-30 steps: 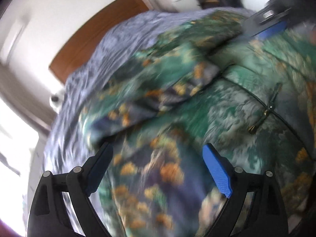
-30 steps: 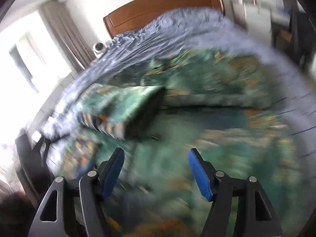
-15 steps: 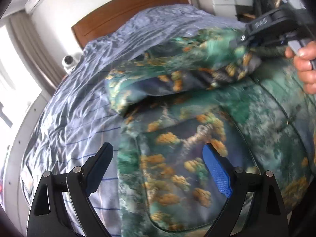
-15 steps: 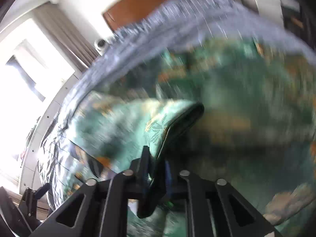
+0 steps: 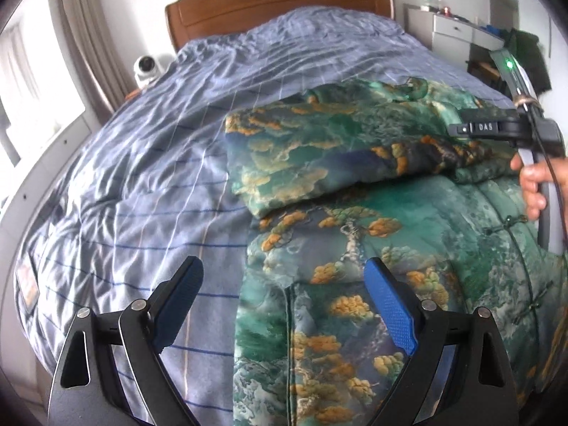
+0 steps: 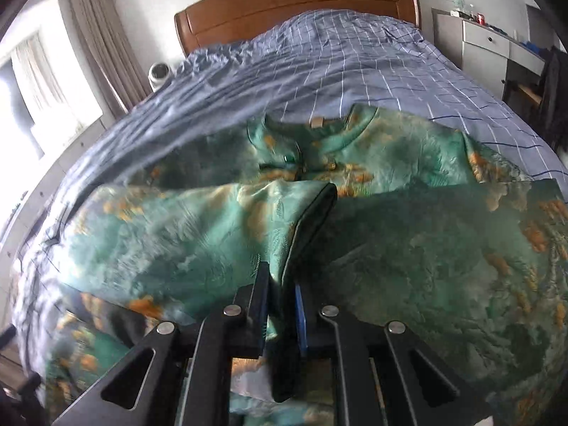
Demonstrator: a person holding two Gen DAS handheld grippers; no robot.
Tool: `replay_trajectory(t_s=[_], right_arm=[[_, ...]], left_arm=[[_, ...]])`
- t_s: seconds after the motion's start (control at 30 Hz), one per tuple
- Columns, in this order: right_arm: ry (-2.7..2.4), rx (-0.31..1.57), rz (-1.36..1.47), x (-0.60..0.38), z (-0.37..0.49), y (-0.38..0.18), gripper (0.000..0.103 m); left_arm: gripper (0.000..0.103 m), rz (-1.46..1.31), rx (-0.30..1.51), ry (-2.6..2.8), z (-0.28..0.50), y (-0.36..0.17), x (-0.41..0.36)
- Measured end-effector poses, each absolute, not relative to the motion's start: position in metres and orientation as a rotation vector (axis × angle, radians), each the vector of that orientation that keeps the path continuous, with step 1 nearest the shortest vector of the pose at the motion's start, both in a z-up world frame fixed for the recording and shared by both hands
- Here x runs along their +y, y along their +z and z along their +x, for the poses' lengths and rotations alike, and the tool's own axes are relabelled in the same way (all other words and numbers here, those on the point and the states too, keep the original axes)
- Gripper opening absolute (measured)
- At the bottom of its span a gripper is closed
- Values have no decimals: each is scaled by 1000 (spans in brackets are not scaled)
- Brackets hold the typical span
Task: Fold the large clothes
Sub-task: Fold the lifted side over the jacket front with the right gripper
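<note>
A big green jacket (image 5: 408, 248) with orange trees and misty hills printed on it lies spread on a bed. The bed has a blue checked bedsheet (image 5: 159, 177) that is full of wrinkles, and a brown wooden headboard (image 5: 277, 3) at the far end.

The right gripper (image 6: 282, 301) has just been closing, and the cuff end of the jacket's sleeve (image 6: 198, 234) is between its jaws. The two blue pads pinch the cloth tight. The sleeve stretches from the left side of the jacket across its front, and the dark inside of the cuff shows near the middle. Past the sleeve, the round collar (image 6: 319, 131) of the jacket lies flat, with a small tan label inside it. In the left wrist view, the same sleeve lies folded across the chest of the jacket, and a hand (image 5: 536, 184) holds the right gripper's handle at the right edge.

The left gripper (image 5: 284, 305) has its jaws spread wide apart. Nothing is between them. It hovers above the near left edge of the jacket, where the jacket meets the bedsheet. One blue finger is over the sheet and the other is over the printed cloth.

A small white camera (image 5: 147, 67) sits beside the bed near the headboard. A brownish curtain (image 5: 81, 28) hangs on the left by a bright window. A grey and white dresser (image 6: 486, 49) stands on the right side of the room.
</note>
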State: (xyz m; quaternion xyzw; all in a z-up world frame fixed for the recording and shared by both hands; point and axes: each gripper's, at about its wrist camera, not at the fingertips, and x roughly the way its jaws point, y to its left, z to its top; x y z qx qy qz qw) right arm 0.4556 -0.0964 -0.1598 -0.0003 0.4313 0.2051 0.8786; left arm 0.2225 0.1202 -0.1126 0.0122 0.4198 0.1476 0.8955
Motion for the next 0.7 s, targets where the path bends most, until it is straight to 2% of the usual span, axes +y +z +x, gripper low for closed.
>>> replay_trajectory(t_s=[0.23, 0.37, 0.43, 0.47, 0.5, 0.7], right_arm=[[438, 908, -32, -96, 455, -162, 13], [442, 943, -75, -92, 460, -167, 21], [435, 950, -95, -94, 457, -160, 34], [433, 951, -97, -97, 456, -155, 44], [430, 939, -90, -102, 454, -147, 47], [438, 740, -139, -112, 424, -94, 47]], left_arm=[[93, -24, 923, 288, 234, -120, 121], [93, -52, 952, 261, 247, -117, 121], [93, -54, 940, 254, 253, -108, 123], [93, -55, 928, 247, 258, -101, 124], [93, -58, 916, 238, 264, -95, 125], [93, -74, 885, 116, 317, -78, 119]])
